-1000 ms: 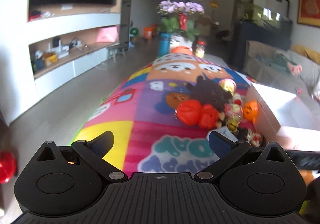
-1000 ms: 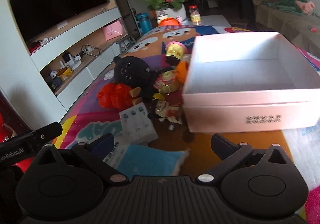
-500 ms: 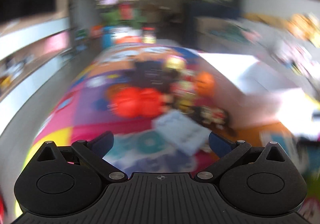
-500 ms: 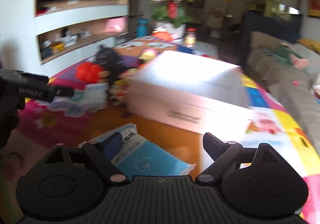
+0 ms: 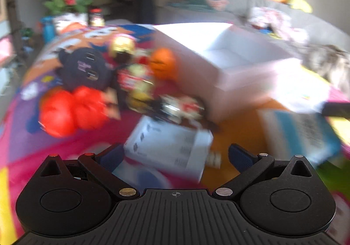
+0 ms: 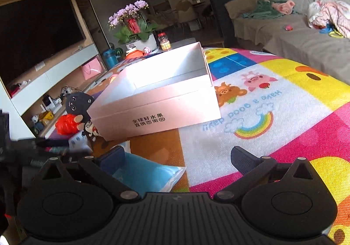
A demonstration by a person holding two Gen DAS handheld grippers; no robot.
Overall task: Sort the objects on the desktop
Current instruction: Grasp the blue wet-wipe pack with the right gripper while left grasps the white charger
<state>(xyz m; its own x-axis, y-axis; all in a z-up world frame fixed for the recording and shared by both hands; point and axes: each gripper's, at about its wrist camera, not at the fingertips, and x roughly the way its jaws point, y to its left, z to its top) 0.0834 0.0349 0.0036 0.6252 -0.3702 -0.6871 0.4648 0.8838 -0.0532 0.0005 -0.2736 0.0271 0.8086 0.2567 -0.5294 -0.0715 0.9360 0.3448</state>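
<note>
While the left wrist view is blurred, the left gripper (image 5: 175, 155) clearly has its jaws wide apart, and nothing is pressed between them. A small white carton (image 5: 168, 146) lies on the mat just in front, between the two fingers in the view; whether a pad touches it, I cannot tell. Behind the carton there is a heap of small toys: a red plush (image 5: 70, 109), a black plush (image 5: 85, 69), an orange ball-like toy (image 5: 163, 65), and some small figures (image 5: 181, 109) that are too blurred to name. To the right of the carton lies a blue packet (image 5: 306, 133).

The right gripper (image 6: 177, 157) has its jaws opening, very wide, and they hold nothing. The blue packet (image 6: 146, 175) lies flat on the mat, just beside the left finger and reaching into the gap. Beyond it stands the open white box (image 6: 157, 113), printed characters on its near wall, its inside empty as far as it shows. The toys are at the left side of the box, the red plush (image 6: 65, 124) and black plush (image 6: 76, 102) close together, with the white carton (image 6: 77, 142) partly hidden. The colourful play mat (image 6: 273, 102) covers the surface under everything. At the far left edge a part of the other gripper (image 6: 32, 148) is visible.
</note>
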